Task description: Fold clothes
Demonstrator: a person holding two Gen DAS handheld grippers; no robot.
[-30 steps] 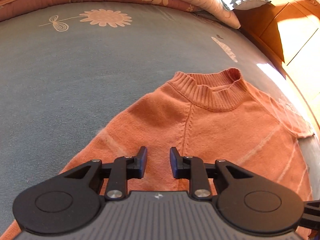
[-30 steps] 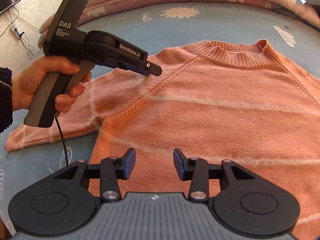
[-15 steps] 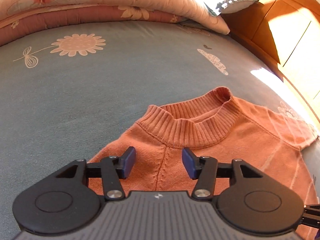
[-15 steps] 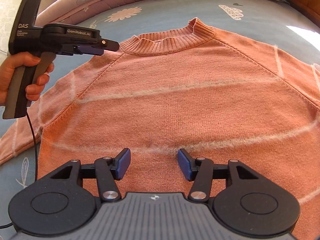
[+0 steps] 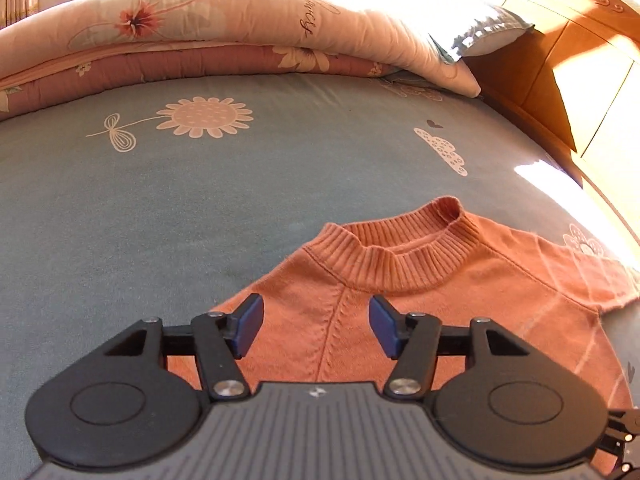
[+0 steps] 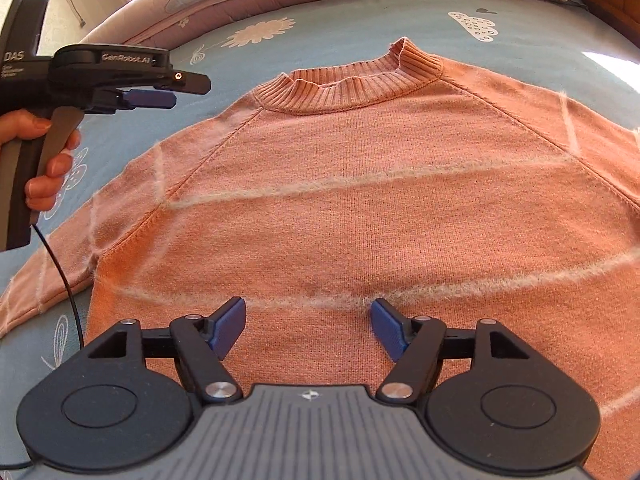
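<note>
An orange knit sweater [image 6: 360, 208] with pale stripes lay spread flat, front up, on the blue flower-print bed [image 5: 160, 200], its ribbed collar [image 5: 400, 256] toward the rolled quilt [image 5: 200, 36] at the bed's far edge. The left gripper [image 5: 316, 326] hovered over the shoulder beside the collar, jaws apart and empty, likely lining up a grasp. The right gripper [image 6: 308, 328] hung over the sweater's chest, also spread and holding nothing.
</note>
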